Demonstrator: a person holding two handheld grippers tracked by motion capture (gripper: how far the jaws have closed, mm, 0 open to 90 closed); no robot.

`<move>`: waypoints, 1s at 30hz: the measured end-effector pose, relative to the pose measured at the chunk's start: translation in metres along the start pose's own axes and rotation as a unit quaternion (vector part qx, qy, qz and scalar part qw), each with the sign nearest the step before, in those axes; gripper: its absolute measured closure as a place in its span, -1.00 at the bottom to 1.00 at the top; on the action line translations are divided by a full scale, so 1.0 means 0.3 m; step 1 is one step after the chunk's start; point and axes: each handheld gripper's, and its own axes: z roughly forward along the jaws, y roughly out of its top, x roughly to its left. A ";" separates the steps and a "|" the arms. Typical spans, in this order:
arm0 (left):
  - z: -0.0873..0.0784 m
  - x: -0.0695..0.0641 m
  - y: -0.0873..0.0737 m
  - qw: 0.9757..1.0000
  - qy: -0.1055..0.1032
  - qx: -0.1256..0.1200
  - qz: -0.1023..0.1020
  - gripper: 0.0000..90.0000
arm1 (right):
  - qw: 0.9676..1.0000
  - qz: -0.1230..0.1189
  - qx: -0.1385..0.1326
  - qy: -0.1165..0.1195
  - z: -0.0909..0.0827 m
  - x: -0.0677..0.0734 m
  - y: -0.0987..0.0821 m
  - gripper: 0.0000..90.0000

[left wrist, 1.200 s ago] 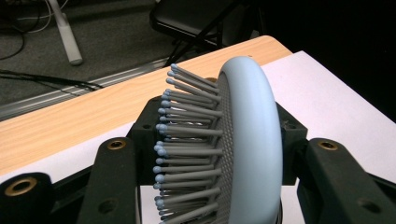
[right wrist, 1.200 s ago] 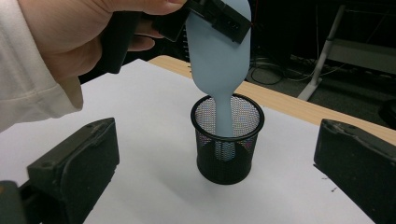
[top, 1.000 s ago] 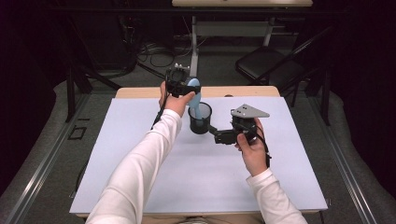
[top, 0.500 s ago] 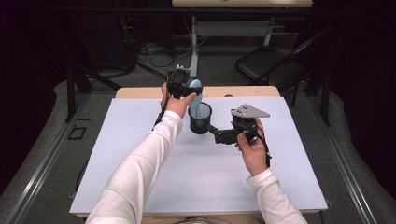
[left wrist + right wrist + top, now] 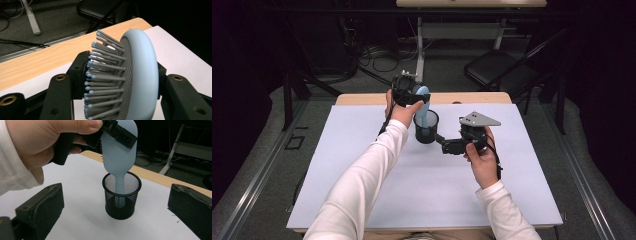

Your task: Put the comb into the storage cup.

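Brush [image 5: 422, 102] handle goes down into cup [image 5: 427, 127]; I can't see its lower end, mesh wall blurs it in right gripper view. Brush head sticks up above cup rim. Left gripper [image 5: 406, 92] sits above cup, jaws clamped on brush head [image 5: 130, 77], one on bristle side, one on back; jaw tips hidden behind head in left gripper view, and bottom of head cut off by frame edge. Left hand [image 5: 37, 142] covers most of that gripper in right gripper view. Right gripper [image 5: 443, 142] just right of cup, pointed at it, jaws wide apart w/ nothing btwn, not touching cup. Cup stands on white sheet [image 5: 362, 130], near its far edge. Wood table [image 5: 362, 98] strip shows beyond cup. Chair [image 5: 502, 70] on floor well beyond cup, partly in dark.
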 end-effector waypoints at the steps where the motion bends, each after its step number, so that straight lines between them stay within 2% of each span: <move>1: 0.000 0.000 0.000 1.000 0.002 0.000 0.000 0.05 | 1.000 0.001 0.000 0.000 -0.001 0.000 0.000 -1.00; 30: 0.009 -0.013 -0.002 1.000 -0.018 -0.013 -0.017 -0.04 | 1.000 0.000 0.002 0.001 0.003 0.004 -0.001 -1.00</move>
